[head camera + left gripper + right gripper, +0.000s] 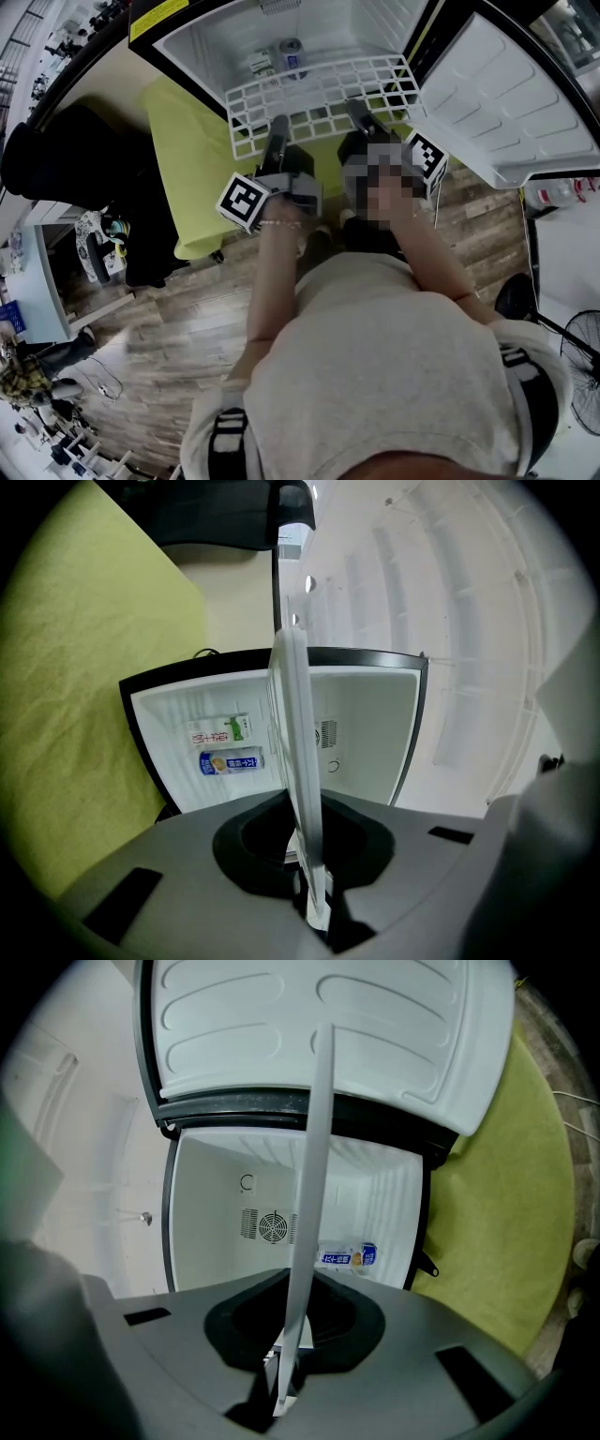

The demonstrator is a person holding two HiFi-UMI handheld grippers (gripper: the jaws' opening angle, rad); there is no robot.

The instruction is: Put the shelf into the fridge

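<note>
White wire makes the shelf (319, 94), a flat grid, and I hold it by its near edge with both tools. My left tool (278, 129) is closed tight on that edge, with the thin rim of the grid pinched between its two jaws. My right tool (357, 114) grips the same edge just beside it, in the same way.

In both gripper views the shelf runs edge-on from the jaws toward the open fridge (211, 42). Its far edge is at the front edge of the fridge opening, perhaps just inside. As far as I can judge, it does not rest on anything yet. The fridge door (511, 94) stands wide open at the right. Deep inside, a can (292, 47) and a small carton (261, 64) lie near the back wall.

I judge that the step in hand is the insertion itself: the shelf is at the mouth and must now slide in. The next move calls for a level grid and for both tools going forward together, so that the two side edges meet the ribs of the side walls at the same height. If one side goes higher, I think the grid will jam or tip. It should also pass above the can and the carton without touching them. Only when the shelf sits on its supports should I open the tools.
</note>
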